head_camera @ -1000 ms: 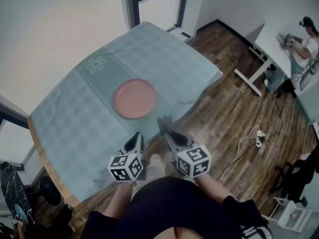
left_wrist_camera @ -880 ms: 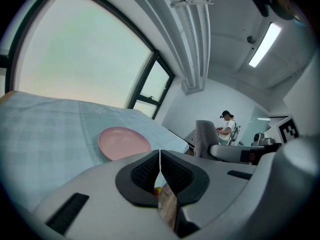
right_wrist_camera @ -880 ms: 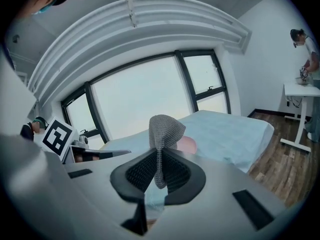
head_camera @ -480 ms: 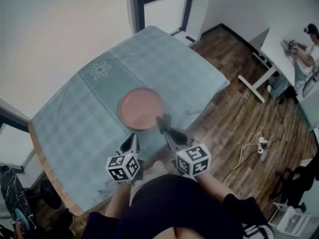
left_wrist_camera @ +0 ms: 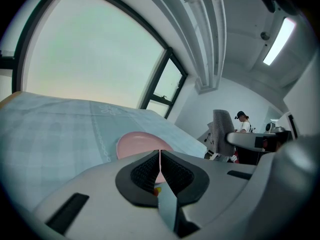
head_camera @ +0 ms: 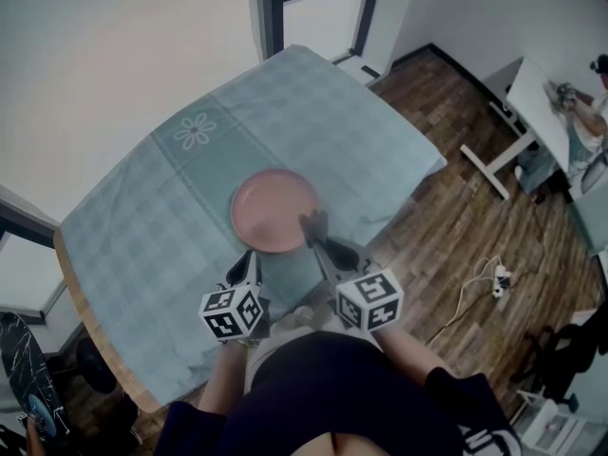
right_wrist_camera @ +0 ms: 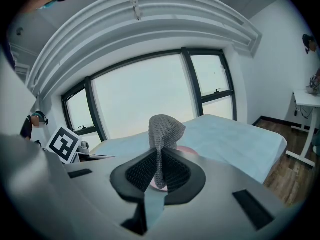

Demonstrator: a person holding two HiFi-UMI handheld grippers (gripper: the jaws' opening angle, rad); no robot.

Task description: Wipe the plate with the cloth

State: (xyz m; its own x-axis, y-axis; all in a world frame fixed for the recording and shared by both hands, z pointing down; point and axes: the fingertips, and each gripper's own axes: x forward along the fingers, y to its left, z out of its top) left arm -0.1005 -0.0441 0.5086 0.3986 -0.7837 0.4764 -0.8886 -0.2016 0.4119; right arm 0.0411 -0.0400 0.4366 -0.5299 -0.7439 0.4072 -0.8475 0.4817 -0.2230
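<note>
- Item: round pink plate (head_camera: 274, 209), on table (head_camera: 142, 236) with pale blue checked cover.
- Change: both grippers advanced toward plate. Grey mesh cloth (head_camera: 313, 224) now over plate's near rim; was short of it.
- Right gripper (head_camera: 320, 245): clamped on cloth.
- Left gripper (head_camera: 243, 270): closed, empty, just beside plate's near rim.
- Reading: approach about done. Contact unclear; wiping likely not begun.

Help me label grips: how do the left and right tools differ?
The right tool is shut on a grey cloth; the left tool is shut on nothing. In the head view the right tool's cloth overlaps the rim of the plate; the left tool ends at its near edge. Both point toward the plate.
</note>
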